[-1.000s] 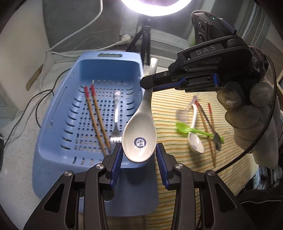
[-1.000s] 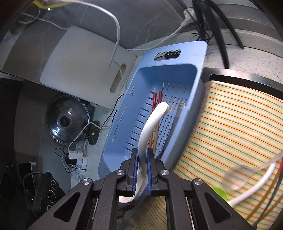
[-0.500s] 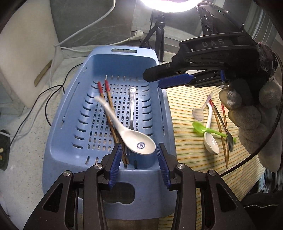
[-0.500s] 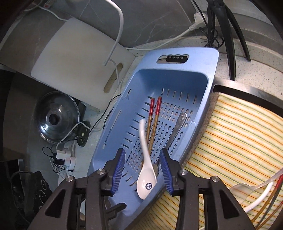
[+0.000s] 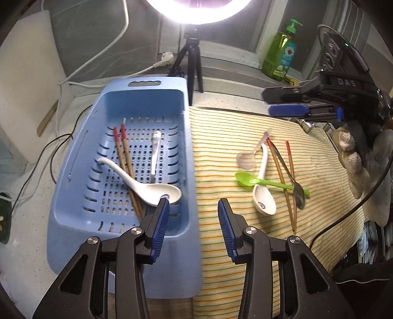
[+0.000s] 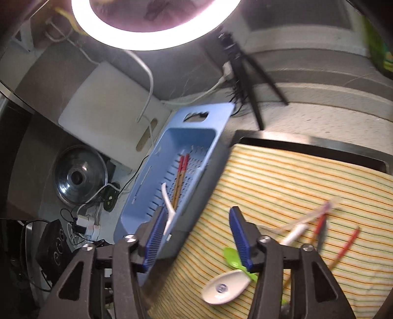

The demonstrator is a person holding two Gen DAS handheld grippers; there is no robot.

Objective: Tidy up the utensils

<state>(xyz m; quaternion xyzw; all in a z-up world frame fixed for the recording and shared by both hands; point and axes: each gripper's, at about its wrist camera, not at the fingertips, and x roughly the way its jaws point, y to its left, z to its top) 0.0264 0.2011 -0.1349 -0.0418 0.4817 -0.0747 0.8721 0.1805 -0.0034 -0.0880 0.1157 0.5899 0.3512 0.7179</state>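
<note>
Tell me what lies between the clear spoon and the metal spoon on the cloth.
White ceramic spoon, its handle crossed by the green spoon, plus one chopstick; left wrist view.

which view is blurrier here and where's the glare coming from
Right wrist view: motion-smeared, worst on the utensils on the striped cloth. Left wrist view: sharp, blue basket crisp. Both: ring light blows out the top edge, fisheye bends the edges.

The right gripper [image 5: 287, 110] carries raised letters "DAS" on its black body; nothing else is legible.
</note>
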